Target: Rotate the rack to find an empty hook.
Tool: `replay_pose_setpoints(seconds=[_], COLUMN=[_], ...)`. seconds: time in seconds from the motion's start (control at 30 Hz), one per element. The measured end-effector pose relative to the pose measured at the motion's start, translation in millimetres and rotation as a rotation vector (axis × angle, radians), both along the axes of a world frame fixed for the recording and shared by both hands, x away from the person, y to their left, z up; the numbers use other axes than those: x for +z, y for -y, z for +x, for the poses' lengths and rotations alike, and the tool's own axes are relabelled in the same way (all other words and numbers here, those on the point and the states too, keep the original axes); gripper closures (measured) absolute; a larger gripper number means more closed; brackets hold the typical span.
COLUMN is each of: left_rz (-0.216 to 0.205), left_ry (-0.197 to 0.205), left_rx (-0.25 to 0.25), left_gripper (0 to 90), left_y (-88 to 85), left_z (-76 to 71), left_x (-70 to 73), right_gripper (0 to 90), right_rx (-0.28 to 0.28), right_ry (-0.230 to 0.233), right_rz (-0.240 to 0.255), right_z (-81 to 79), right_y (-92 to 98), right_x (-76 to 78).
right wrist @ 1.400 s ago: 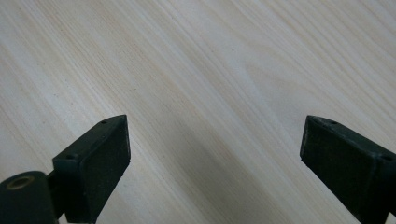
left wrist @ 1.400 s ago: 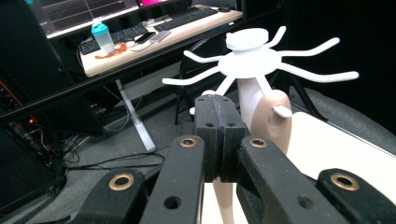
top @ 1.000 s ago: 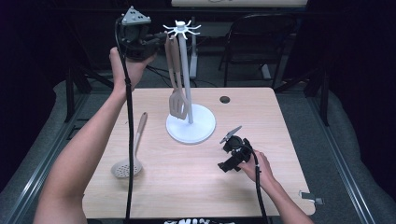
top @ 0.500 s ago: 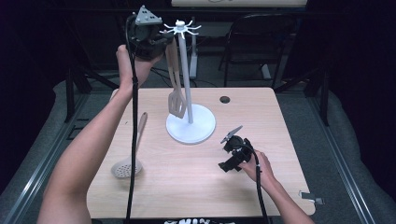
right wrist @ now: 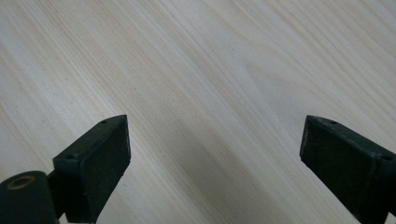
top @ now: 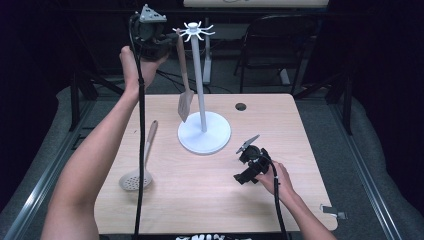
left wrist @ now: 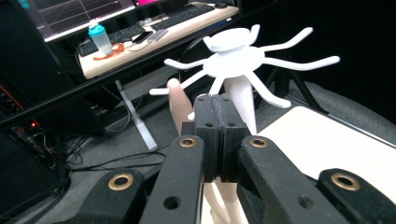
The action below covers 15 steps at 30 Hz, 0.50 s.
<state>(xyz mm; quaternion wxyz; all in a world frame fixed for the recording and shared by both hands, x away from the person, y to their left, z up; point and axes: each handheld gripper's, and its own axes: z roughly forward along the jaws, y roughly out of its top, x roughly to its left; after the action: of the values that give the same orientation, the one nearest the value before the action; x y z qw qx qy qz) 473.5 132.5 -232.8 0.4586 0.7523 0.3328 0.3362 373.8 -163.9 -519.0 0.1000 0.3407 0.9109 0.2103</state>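
A white hook stand (top: pixel 202 95) rises from a round base at the table's middle; its spoked top (left wrist: pixel 236 58) sits just past my left gripper's jaws. My left gripper (top: pixel 165 42) is raised beside that top, shut on the handle of a wooden spatula (top: pixel 184 87), which hangs down alongside the pole. The handle's tip (left wrist: pixel 175 100) shows left of the closed jaws of the left gripper (left wrist: pixel 215 112). A slotted skimmer with a wooden handle (top: pixel 142 162) lies on the table's left. My right gripper (top: pixel 246 170) rests low on the table at the right, open with bare wood between its jaws (right wrist: pixel 215 158).
The light wooden table (top: pixel 210 200) has a small black round hole (top: pixel 240 106) behind the stand. A dark chair (top: pixel 272 45) stands beyond the far edge. A desk with keyboards and a bottle (left wrist: pixel 100 39) lies farther back. A metal clip (top: pixel 334 212) sits at the table's right corner.
My left gripper has shifted slightly up and right with the spatula, closer to the stand's top. The right hand has stayed put.
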Motion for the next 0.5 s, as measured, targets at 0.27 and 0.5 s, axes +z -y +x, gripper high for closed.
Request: replay_pose_setpoints(seconds=[0.27,0.5], left_rz=[-0.029,-0.036], left_ry=[-0.009,-0.039], left_rx=[0.001,0.028], left_gripper=[88.0,78.3], left_y=[-5.4,-19.7], left_z=[2.0,-3.8], left_x=[-1.9,-6.1], right_gripper=[8.4,8.5], right_rx=[-0.007,-0.005], right_ry=[0.002,0.005], right_rz=[-0.005,0.001], right_z=[-0.6,-1.0], right_y=[-0.4,-0.2], right_x=[0.3,0.9])
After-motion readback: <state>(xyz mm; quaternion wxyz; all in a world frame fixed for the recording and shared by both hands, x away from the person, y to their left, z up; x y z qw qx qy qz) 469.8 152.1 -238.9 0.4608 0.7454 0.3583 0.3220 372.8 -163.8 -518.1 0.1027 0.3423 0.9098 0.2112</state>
